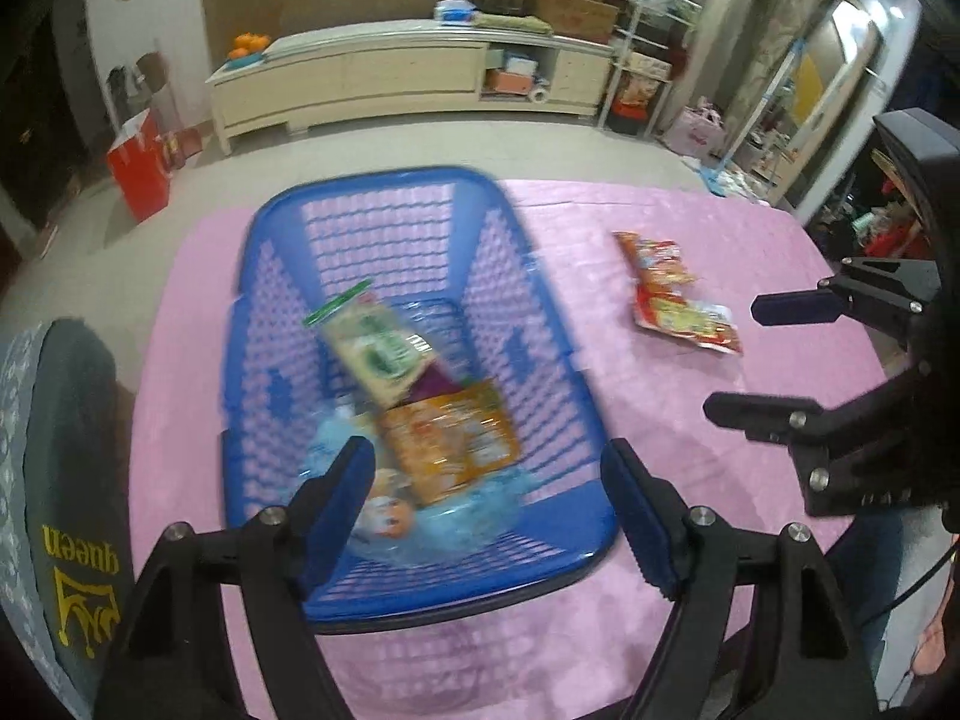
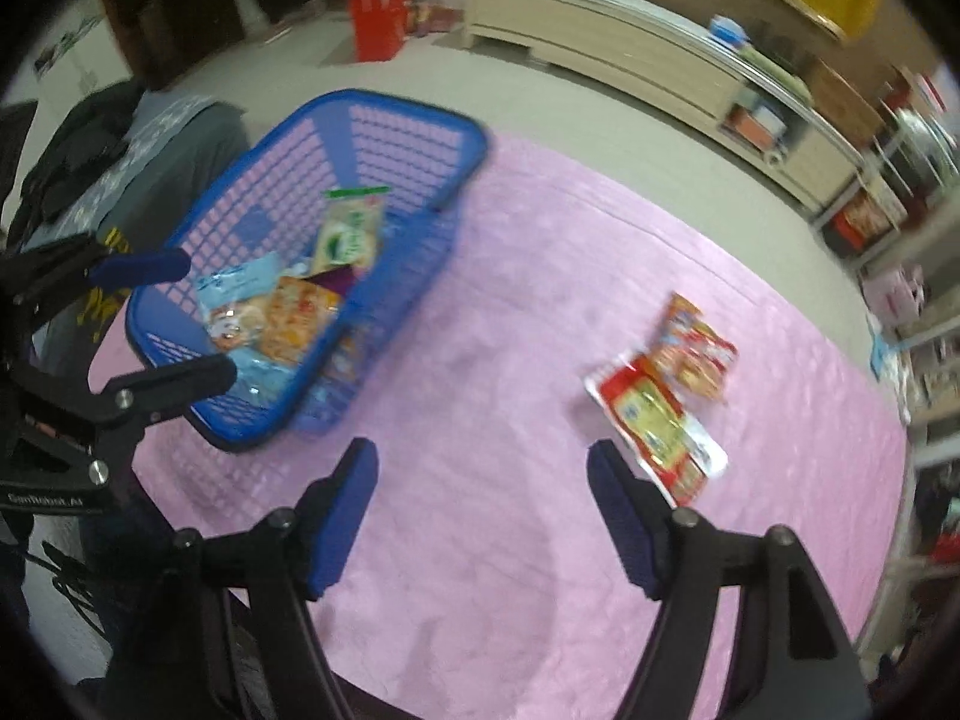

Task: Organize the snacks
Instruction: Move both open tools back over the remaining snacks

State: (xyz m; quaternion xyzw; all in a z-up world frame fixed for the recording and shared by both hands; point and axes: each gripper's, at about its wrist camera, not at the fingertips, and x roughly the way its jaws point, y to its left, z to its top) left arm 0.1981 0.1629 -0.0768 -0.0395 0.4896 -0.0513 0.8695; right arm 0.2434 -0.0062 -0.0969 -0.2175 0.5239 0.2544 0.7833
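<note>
Pink-clothed counter (image 2: 510, 312) carries a blue plastic lattice basket (image 1: 288, 276) as the landmark. Inside the basket: a green-and-cream snack packet (image 1: 375, 351) leaning on the pile, an orange snack packet (image 1: 447, 441), a pale blue wrapped snack (image 1: 384, 519). Well apart from the basket, on bare cloth: two red-and-yellow snack packets (image 2: 672, 396), overlapping. Left gripper (image 1: 489, 516) hangs over the basket's near rim, released, nothing between its pads. Right gripper (image 2: 483, 516) is off the basket toward the red packets, also released and empty; the nearer red packet lies just beyond its outer finger. Risk: the overlapped packets may come up as one or slip; flat foil gives thin purchase. The leaning green packet could slide if the basket is knocked.
</note>
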